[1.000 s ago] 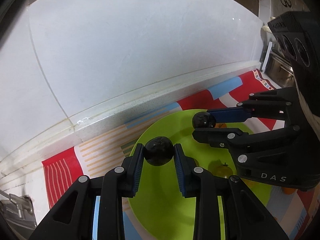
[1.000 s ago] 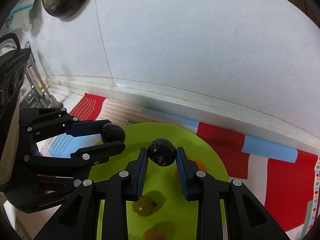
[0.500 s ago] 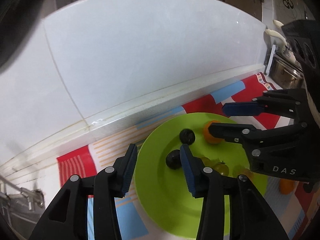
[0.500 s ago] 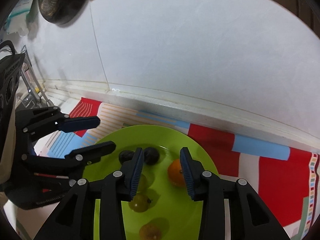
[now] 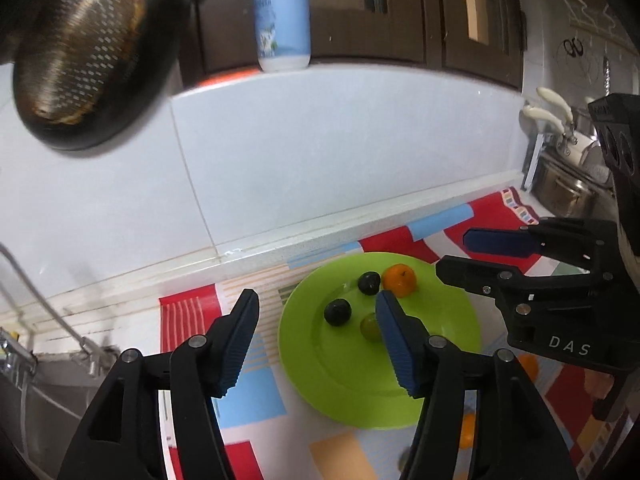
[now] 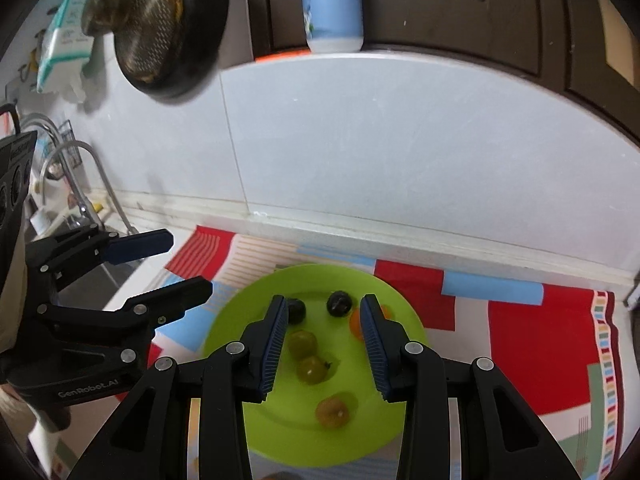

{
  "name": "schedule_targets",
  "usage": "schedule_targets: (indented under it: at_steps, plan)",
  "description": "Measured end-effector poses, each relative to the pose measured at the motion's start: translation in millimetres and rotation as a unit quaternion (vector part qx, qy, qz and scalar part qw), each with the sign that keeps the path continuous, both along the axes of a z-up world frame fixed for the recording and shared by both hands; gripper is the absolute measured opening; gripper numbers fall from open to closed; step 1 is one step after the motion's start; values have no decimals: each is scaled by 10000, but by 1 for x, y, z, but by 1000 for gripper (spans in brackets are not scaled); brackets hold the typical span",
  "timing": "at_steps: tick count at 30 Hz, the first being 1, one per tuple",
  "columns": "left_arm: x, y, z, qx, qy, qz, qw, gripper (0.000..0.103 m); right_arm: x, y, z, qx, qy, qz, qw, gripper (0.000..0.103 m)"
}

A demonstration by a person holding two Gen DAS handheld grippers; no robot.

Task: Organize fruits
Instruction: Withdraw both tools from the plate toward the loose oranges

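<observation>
**Both grippers empty above the plate**

We see our left gripper (image 5: 316,316) spread wide with nothing between its pads, and our right gripper (image 6: 324,322) likewise apart and empty. Below them the green plate (image 6: 376,436) sits on the striped mat (image 6: 532,340). Nearest on it a yellow-orange fruit (image 6: 332,413), then two green ones (image 6: 311,369), then two dark grapes (image 6: 339,303) and an orange (image 5: 399,279) at the far rim. Behind: white wall, bottle (image 5: 282,16) on the ledge

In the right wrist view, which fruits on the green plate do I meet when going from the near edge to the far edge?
Near to far on the green plate: brownish-orange fruit → green fruit with stem → second green fruit → the two dark fruits, about equally far. The orange fruit is left out, half hidden behind a finger.
</observation>
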State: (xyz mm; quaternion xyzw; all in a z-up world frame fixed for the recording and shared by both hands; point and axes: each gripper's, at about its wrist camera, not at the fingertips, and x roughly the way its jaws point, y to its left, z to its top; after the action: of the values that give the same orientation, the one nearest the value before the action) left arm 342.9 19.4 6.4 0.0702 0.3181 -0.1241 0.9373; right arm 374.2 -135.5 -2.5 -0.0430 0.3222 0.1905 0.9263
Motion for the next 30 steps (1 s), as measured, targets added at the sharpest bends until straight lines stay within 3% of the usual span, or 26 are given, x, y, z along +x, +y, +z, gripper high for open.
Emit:
schedule_targets:
  at_steps: [4, 10, 12, 30]
  plan:
    - [-25, 2, 12, -75, -176, 50, 9998, 64, -21, -2, 8, 144, -100, -27, 9998, 48]
    - [-58, 5, 23, -97, -380, 213, 9990, 70, -51, -3, 17, 188, -301, -39, 9994, 50]
    - [-69, 7, 25, -106, -404, 258, 9988, 71, -62, -3, 20, 202, -380, -45, 9991, 55]
    - [-135, 16, -1, -209, -165, 633, 9976, 74, -129, -4, 0, 111, -411, -73, 9991, 56]
